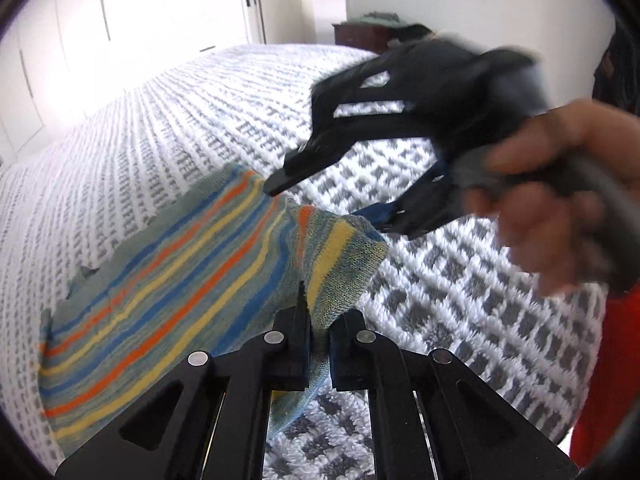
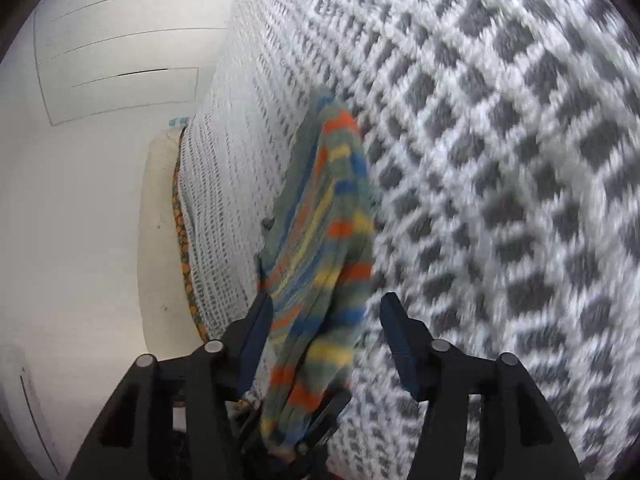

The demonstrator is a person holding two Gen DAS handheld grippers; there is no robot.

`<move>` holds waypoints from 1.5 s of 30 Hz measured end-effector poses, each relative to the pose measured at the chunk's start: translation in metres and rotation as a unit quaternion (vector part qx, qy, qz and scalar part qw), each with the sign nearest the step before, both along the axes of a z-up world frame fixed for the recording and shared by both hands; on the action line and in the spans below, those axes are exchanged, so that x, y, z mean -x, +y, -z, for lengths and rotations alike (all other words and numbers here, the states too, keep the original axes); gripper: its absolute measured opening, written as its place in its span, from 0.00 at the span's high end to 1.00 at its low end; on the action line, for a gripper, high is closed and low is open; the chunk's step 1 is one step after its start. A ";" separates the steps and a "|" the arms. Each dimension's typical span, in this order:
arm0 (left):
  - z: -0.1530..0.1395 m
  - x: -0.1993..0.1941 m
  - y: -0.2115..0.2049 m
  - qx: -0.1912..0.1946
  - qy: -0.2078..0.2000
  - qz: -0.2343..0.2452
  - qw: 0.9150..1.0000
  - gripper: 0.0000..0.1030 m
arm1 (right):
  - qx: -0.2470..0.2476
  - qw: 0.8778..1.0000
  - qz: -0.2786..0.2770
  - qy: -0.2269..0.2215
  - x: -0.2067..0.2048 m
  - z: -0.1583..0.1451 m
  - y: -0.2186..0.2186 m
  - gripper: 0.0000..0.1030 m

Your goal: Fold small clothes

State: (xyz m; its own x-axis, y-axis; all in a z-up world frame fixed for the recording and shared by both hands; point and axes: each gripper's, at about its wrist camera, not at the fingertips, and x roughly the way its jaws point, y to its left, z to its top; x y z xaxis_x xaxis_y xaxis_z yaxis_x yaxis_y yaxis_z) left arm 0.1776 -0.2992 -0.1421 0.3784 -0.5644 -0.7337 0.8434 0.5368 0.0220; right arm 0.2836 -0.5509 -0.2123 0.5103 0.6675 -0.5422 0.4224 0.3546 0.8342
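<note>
Fold barely started — left gripper [image 1: 318, 340] jaws clamped on the striped sock [image 1: 168, 264], one end lifted off the bed [image 1: 460, 280], right gripper [image 2: 326, 320] jaws apart, gripping nothing — fold itself remains.

Sock [image 1: 208, 248]: grey-green knit, striped orange, yellow and blue; same stripes in the right wrist view [image 2: 320, 248].
Bedspread [image 1: 460, 248]: white, woven grey blocks in a diamond grid; far part reads as fine grey dashes on white.
Left gripper [image 1: 318, 344]: black, silver pivot pins.
Right gripper [image 1: 332, 208]: black, blue on one finger.
Sleeve [image 1: 604, 380]: red.
Wardrobe doors [image 1: 140, 8]: white.
Cabinet [image 1: 360, 34]: dark brown.
</note>
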 end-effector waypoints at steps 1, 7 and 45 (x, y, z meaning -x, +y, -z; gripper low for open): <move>-0.004 -0.001 0.003 0.008 0.003 -0.004 1.000 0.96 | 0.005 1.000 -0.001 0.007 -0.012 0.006 -0.003 0.43; -0.018 -0.006 0.019 0.037 0.024 -0.015 0.999 0.96 | -0.046 0.999 0.005 0.001 -0.075 0.029 -0.003 0.43; 0.011 -0.033 0.319 0.150 0.153 -0.377 0.901 0.49 | 0.232 0.921 -0.293 -0.114 -0.084 -0.071 0.273 0.56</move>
